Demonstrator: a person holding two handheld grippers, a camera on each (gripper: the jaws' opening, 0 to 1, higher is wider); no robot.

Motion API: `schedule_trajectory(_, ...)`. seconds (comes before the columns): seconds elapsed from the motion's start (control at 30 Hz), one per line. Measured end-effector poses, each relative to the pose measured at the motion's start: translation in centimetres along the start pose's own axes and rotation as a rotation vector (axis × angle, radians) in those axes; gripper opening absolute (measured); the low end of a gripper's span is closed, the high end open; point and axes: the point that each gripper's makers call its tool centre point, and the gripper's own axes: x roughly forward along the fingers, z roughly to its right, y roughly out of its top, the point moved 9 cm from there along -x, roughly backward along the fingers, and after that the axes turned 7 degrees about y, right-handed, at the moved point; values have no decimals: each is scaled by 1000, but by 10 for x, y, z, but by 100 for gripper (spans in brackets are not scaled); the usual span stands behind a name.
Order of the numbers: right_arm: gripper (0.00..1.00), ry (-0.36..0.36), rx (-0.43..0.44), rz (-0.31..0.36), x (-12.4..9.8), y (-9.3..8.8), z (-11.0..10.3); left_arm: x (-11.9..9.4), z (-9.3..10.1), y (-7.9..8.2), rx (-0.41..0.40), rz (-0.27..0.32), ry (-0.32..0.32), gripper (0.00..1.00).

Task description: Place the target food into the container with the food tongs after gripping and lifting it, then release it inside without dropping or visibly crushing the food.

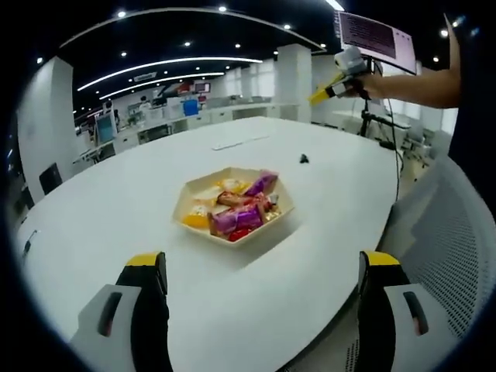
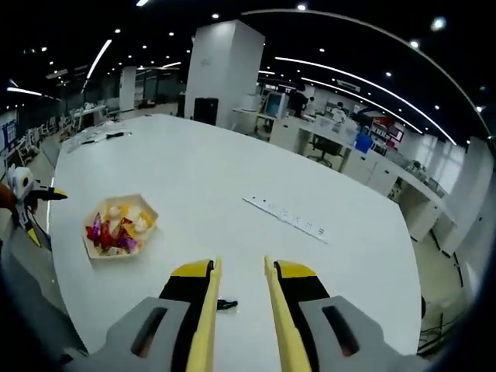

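Note:
A hexagonal cream tray [image 1: 186,203] holds several wrapped snacks, among them a purple packet [image 1: 236,219], and sits mid-table a little beyond my left gripper [image 1: 263,262]. That gripper's jaws stand wide apart with nothing between them. High above the table's far right edge, a person's hand holds my right gripper [image 1: 341,74]. In the right gripper view, my right gripper [image 2: 242,267] clasps yellow food tongs [image 2: 208,310], whose two arms run along the inside of the jaws with a gap between them. The same tray [image 2: 147,208] lies far off to its left, and the left gripper [image 2: 22,190] shows at the left edge.
A large white oval table [image 1: 116,201] carries a small black object [image 1: 304,159] and a flat white strip [image 1: 240,142]. A grey mesh chair back [image 1: 449,232] stands at the right. Desks, a pillar [image 2: 225,70] and office equipment fill the background.

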Motion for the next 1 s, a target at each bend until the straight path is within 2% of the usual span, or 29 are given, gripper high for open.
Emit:
schedule_trajectory(0.17,30,-43,25,-1,14,-17,-7,0,2,1,9,0,-4,99)
schedule_trajectory(0.37,30,-44,79,-22,32,-35,-13,0,0,0,-1,-3,1,99)
schedule_trajectory(0.57,30,-67,76,-71,55,-48,-16,1,0,-1,3,-9,-6,99)
schedule_trajectory(0.77,30,-57,100,-117,75,-62,-18,1,-2,-2,-22,-9,-4,99)
schedule_trajectory(0.9,30,-49,192,-153,84,-75,-21,1,-1,-2,-21,-10,-5,99)
schedule_trajectory(1.0,30,-64,192,-157,86,-77,-23,1,-2,-2,-23,-14,-4,99)
